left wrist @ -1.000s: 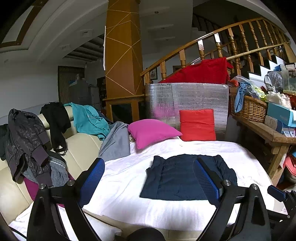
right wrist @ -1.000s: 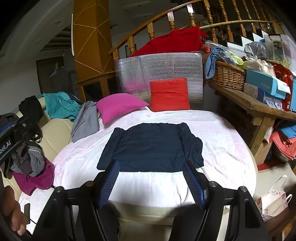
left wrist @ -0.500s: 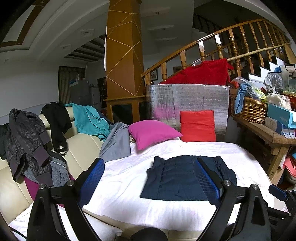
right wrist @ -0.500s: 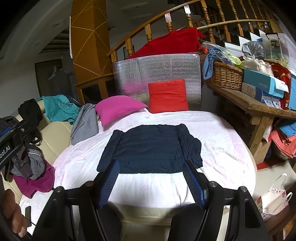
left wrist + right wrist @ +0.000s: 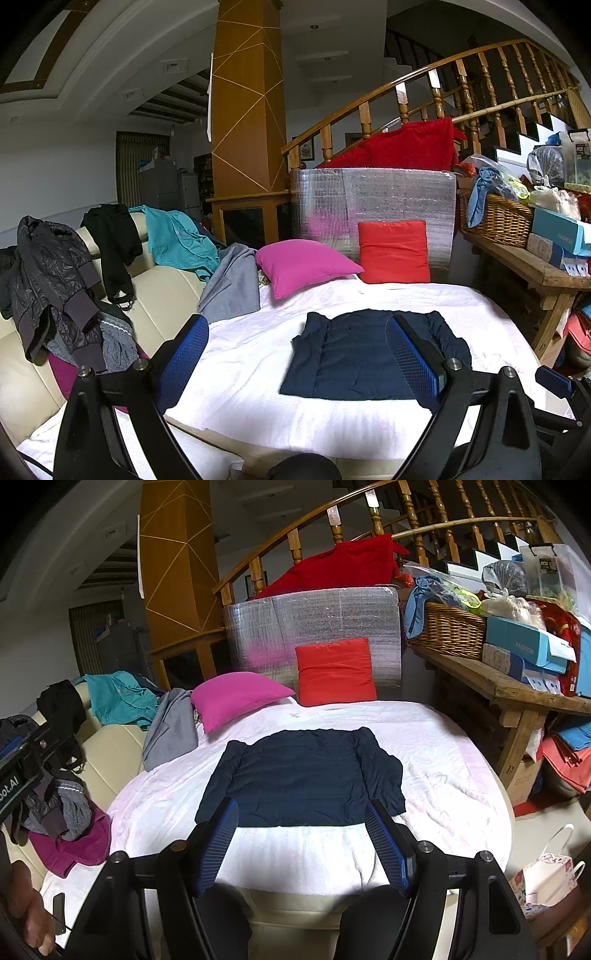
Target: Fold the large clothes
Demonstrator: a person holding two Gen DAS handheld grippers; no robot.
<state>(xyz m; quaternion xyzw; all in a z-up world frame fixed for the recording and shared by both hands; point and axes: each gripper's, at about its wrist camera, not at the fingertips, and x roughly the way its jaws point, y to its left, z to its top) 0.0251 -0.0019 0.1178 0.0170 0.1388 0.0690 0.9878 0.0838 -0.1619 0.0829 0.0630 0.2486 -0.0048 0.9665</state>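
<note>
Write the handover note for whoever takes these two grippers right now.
Left gripper: open, empty, held short of the bed.
Right gripper: open, empty, near the bed's front edge.
Navy jacket: flat on the white bed cover, both sleeves folded in over the body.
Left: probably fold it in half.
More clothes wait on the sofa: grey garment, teal garment.

Quick tally: two cushions on the bed, one magenta cushion [image 5: 236, 698] and one red cushion [image 5: 335, 672]. One navy garment [image 5: 303, 775] laid out flat on the one white sheet [image 5: 443, 760]. One wicker basket [image 5: 448, 631] on the one wooden bench [image 5: 517, 690]. One teal garment [image 5: 177, 240] and one grey garment [image 5: 232, 284] on the sofa. Two grippers, left gripper [image 5: 299, 354] and right gripper [image 5: 303, 834].
</note>
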